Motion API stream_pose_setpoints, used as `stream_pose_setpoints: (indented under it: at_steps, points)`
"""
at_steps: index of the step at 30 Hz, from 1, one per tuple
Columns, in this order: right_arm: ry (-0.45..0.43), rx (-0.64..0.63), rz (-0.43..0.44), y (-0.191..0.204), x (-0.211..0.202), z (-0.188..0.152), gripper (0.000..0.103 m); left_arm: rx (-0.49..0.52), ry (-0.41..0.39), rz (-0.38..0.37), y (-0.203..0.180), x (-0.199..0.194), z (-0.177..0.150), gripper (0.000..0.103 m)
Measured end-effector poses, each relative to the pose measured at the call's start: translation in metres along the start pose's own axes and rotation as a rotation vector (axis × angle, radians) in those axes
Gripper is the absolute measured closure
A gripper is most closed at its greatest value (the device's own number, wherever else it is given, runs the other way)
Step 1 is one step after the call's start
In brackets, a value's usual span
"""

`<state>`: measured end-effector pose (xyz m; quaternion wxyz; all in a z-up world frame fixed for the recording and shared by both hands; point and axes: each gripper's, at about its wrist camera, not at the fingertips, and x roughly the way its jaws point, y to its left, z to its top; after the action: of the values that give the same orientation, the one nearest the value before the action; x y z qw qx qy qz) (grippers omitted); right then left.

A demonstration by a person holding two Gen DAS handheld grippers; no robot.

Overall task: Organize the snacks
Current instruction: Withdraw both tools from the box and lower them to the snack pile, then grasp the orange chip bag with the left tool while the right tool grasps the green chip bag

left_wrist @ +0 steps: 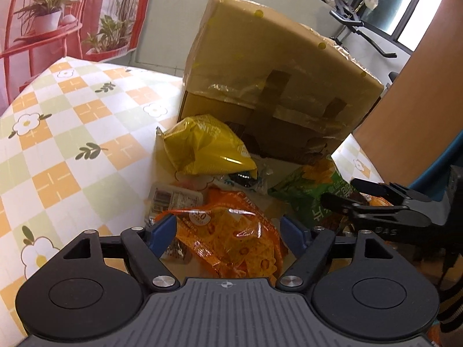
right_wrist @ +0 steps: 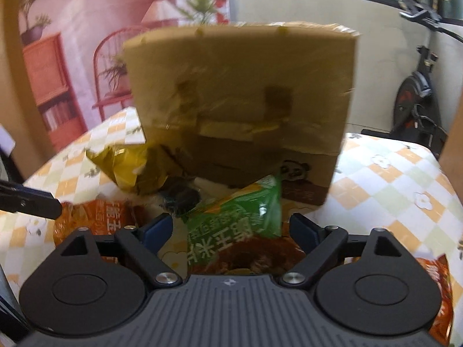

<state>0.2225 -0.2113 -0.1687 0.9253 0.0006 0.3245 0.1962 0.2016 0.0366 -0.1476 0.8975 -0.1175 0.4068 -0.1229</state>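
R gripper point(right_wrist: 230, 230) jaws wide, green snack bag point(right_wrist: 246, 217) between them, not pinched. Cardboard box point(right_wrist: 240, 101) behind, yellow bag point(right_wrist: 130, 167) at its left, on checked counter point(right_wrist: 390, 179).

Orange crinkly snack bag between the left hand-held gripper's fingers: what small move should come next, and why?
Probably close the left hand-held gripper on the orange crinkly snack bag. The jaws stand open on either side of it, not yet pressing, and the bag lies loose on the checked tablecloth.

Both the left gripper point(left_wrist: 228, 231) and right gripper point(right_wrist: 231, 228) are black plastic with blue pads, silver screws, and a ribbed grey plate at six o'clock.
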Motion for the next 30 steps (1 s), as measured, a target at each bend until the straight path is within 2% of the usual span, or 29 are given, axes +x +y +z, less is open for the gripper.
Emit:
stream_pose_setpoints:
  at_steps: [4, 8, 17, 21, 30]
  points:
    - [0.026, -0.061, -0.028, 0.008, 0.017, -0.005, 0.011, -0.011, 0.017, 0.000, 0.001, 0.003, -0.004, 0.023]
    - [0.055, -0.053, -0.053, 0.007, 0.028, -0.014, 0.011, -0.012, 0.019, 0.000, -0.001, 0.003, -0.005, 0.022]
    - [-0.017, 0.011, -0.050, 0.006, 0.010, -0.031, 0.026, -0.029, 0.032, 0.014, -0.005, 0.011, -0.006, 0.019]
    - [-0.033, 0.065, -0.048, 0.004, -0.001, -0.038, 0.029, -0.048, 0.042, 0.031, -0.004, 0.014, -0.007, 0.019]
    - [-0.049, 0.082, -0.042, 0.012, -0.008, -0.046, 0.031, -0.083, 0.046, 0.068, 0.001, 0.014, -0.008, 0.019]
